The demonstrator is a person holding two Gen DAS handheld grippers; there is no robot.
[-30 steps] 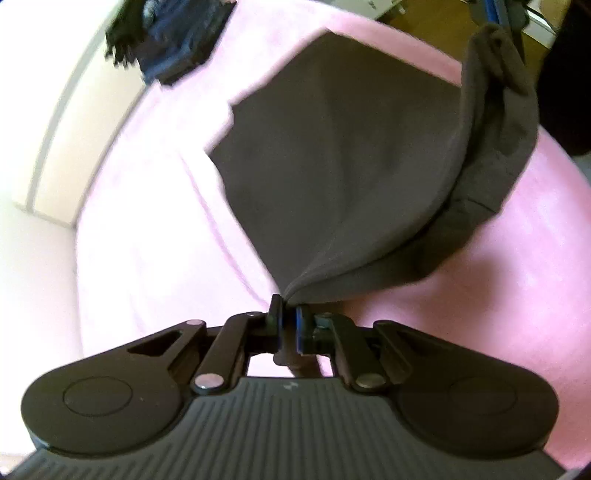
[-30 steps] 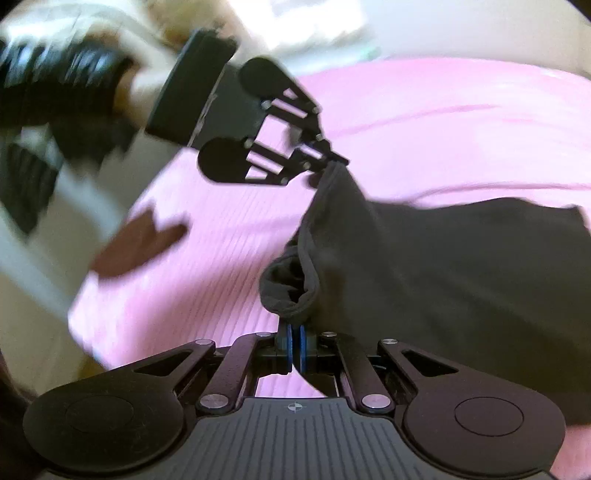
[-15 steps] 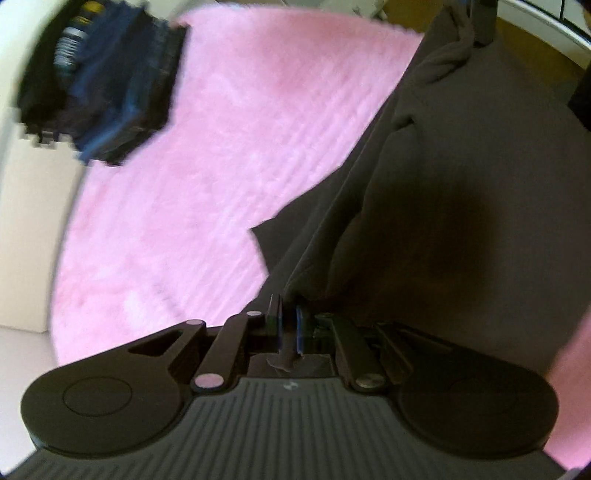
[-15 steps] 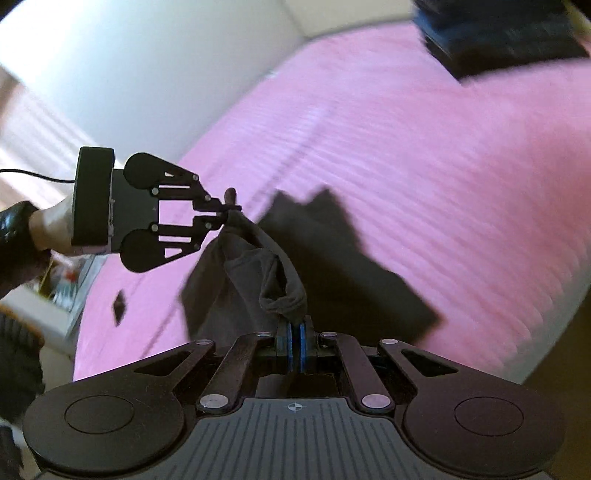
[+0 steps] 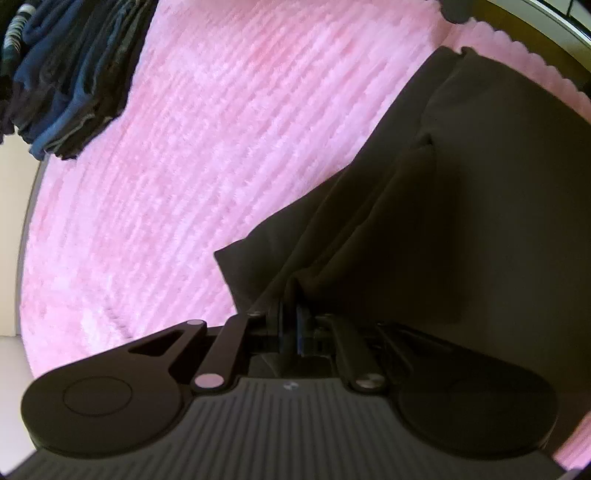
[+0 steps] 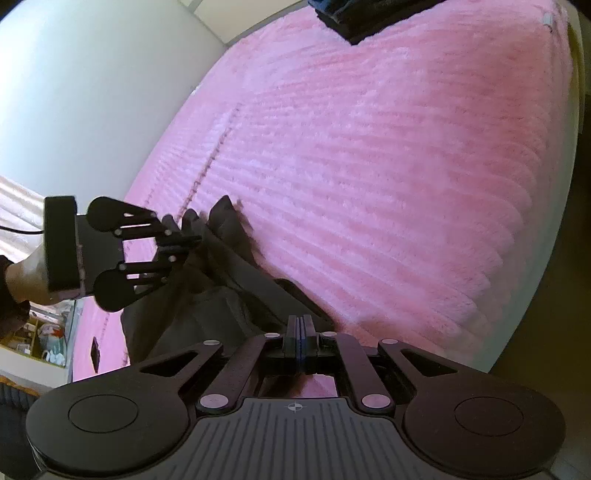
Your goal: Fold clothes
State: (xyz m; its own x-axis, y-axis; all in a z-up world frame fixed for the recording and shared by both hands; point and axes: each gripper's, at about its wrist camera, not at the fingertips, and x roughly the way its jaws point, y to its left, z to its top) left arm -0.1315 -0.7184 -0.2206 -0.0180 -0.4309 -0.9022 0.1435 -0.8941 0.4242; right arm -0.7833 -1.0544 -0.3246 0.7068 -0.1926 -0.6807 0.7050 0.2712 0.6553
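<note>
A dark grey garment (image 5: 461,206) lies spread low over the pink ribbed blanket (image 5: 207,177). My left gripper (image 5: 291,314) is shut on one of its edges, and the cloth rises in folds from the jaws. In the right wrist view my right gripper (image 6: 300,332) is shut on another bunched edge of the same garment (image 6: 221,295). The left gripper (image 6: 184,240) shows there too, held by a hand at the left, clamped on the cloth close to the blanket.
A stack of folded dark blue clothes (image 5: 62,74) sits at the far corner of the bed, also seen as a dark pile (image 6: 362,14). White wall (image 6: 92,74) runs along the bed's far side. The bed's edge (image 6: 546,258) drops off at the right.
Both grippers have swung the garment round and lowered it toward the blanket. The cloth hung stretched in the air; now it lies lower and flatter near the bed's edge.
</note>
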